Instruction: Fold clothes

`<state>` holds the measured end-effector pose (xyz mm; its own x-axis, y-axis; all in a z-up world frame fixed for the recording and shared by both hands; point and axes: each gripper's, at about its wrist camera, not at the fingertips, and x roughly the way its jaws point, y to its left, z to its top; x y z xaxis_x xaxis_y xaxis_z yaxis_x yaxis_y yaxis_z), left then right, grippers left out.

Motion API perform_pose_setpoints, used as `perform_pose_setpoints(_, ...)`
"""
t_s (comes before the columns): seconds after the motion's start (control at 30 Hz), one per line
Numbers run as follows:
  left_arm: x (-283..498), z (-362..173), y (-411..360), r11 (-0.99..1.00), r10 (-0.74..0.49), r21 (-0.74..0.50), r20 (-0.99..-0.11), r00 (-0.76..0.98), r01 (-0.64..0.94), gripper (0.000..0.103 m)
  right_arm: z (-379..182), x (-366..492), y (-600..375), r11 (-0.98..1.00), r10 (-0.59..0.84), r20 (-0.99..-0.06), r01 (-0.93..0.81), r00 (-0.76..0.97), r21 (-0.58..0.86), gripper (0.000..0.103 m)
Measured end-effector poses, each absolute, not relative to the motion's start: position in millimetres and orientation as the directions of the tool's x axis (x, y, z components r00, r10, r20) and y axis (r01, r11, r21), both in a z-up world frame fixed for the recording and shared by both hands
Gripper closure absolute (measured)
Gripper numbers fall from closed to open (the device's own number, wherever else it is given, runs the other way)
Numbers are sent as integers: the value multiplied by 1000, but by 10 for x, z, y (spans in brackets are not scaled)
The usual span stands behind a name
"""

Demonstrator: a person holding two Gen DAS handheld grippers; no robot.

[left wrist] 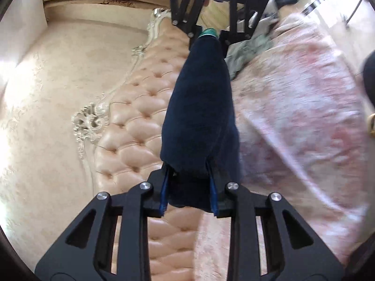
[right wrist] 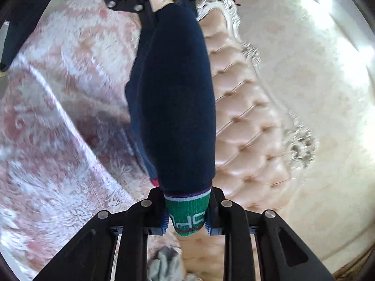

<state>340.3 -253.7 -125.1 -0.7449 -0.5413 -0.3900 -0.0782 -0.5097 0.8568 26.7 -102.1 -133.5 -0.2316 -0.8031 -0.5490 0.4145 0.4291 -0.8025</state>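
You are holding a dark navy garment (left wrist: 199,107) stretched in the air between your two grippers, over the seam where the tufted headboard (left wrist: 138,107) meets the pink patterned bedspread (left wrist: 300,98). In the left wrist view the left gripper (left wrist: 188,194) is biting the plain navy end at 6 o'clock, its jaws closing on the cloth, while the right gripper (left wrist: 208,32) is pinching the far end at 12 o'clock. In the right wrist view the right gripper (right wrist: 187,220) is clamping the green ribbed cuff (right wrist: 187,213) at 6 o'clock, and the garment is running up to 12 o'clock.

My judgement: you are carrying or straightening the piece taut, which would suit either spreading it out for a fold or bringing its two ends together. Either way the next move is calling for both grips to hold firm and the cloth to stay level, clear of the crumpled grey clothes (left wrist: 250,46) lying at 1 o'clock.
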Motion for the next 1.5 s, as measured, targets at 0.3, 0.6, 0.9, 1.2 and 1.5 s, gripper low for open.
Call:
perform_pose_setpoints(0.3, 3451, -1113, -3482, -913, -115, 345, -730, -673, -219, 73, -1102, 475, -936, 583, -582, -813, 699, 6, -413, 81)
perform_pose_setpoints(0.6, 2609, -1226, -5716, -968, 245, -158, -761, -601, -195, 73, -825, -575, -2618, 555, -423, -877, 830, 227, -53, 80)
perform_pose_setpoints(0.9, 1984, -2258, -7192, -926, 320, -377, -746, -584, -25, 73, -1411, -1374, -4215, 472, -353, -901, 880, 251, 59, 80)
perform_pose_setpoints(1.2, 2246, -3023, -7801, -796, 195, -489, -764, -615, 356, 7, -2119, -1926, -4514, 151, -440, -872, 975, 215, 164, 13)
perform_pose_setpoints(1.5, 4024, -2093, -7206, -620, -102, -602, -574, -812, 503, 7, -1213, -2126, -3899, -61, -621, -783, 994, 36, 94, 3)
